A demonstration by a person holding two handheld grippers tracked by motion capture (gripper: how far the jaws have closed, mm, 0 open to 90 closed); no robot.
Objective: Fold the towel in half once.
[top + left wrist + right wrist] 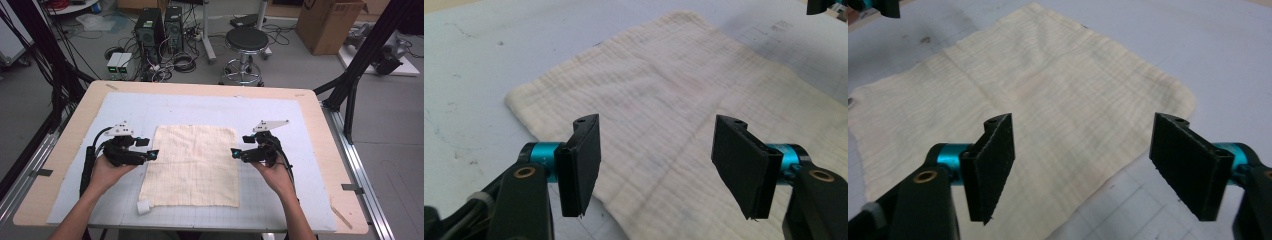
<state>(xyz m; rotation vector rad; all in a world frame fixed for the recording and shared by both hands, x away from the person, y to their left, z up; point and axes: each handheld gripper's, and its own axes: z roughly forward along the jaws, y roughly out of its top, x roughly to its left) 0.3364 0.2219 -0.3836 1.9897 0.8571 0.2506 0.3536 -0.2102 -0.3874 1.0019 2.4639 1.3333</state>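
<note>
fingers spread, left gripper (152, 155) and right gripper (235, 152) flank cloth (192, 165).

Counted on table (320, 150): one cloth (192, 165), one mat (300, 200), one small white tag (143, 208), two grippers, left (152, 155) and right (235, 152). Behind: one stool (246, 40), two computer towers (150, 27), one carton (327, 22).

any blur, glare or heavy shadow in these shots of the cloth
High view: even overhead light, cloth sharp, no hard shadows. Left gripper view: left tool crisp, cloth weave softens toward the far edge, no glare. Right gripper view: right tool sharp, cloth slightly soft and washed out, mat evenly lit.
</note>
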